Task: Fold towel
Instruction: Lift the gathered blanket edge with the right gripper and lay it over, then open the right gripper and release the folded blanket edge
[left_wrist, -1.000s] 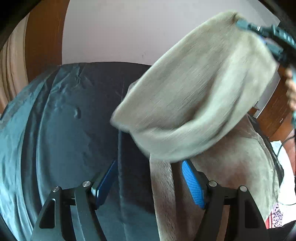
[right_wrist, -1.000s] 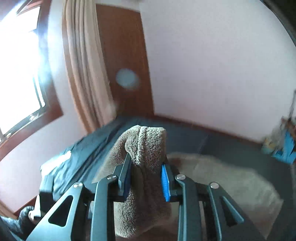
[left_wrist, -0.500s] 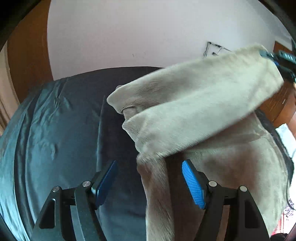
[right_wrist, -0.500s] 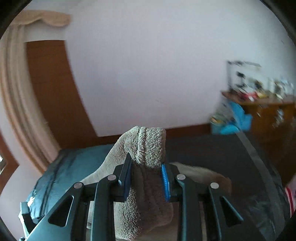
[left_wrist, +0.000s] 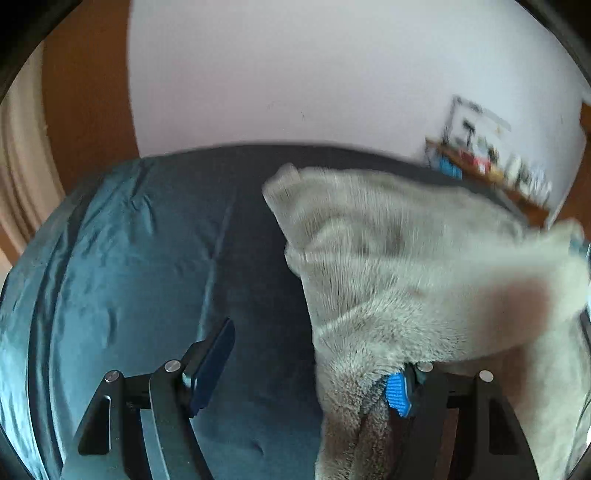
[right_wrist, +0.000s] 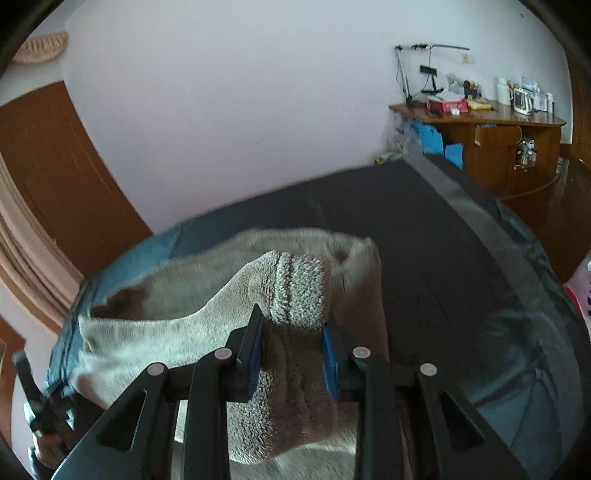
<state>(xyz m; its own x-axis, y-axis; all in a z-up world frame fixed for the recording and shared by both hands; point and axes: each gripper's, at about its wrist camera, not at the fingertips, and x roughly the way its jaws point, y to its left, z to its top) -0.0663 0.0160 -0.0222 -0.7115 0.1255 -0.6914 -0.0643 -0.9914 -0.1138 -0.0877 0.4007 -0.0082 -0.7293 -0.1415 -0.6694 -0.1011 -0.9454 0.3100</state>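
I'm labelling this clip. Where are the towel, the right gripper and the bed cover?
towel (right_wrist: 295, 284): right wrist view, on the ribbed hem bunched above the fingers.
right gripper (right_wrist: 291, 350): right wrist view, midway between its fingertips, shut on the hem.
bed cover (left_wrist: 129, 277): left wrist view, on the bare teal fabric.

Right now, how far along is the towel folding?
Midway, by the look of it. Done: one edge of the fluffy beige towel is pinched in the right gripper and lifted above the part lying on the dark blue bedsheet. In hand: carrying it over. Left: the left gripper, jaws apart, holds nothing, towel draped over one finger; laying flat and smoothing remain.
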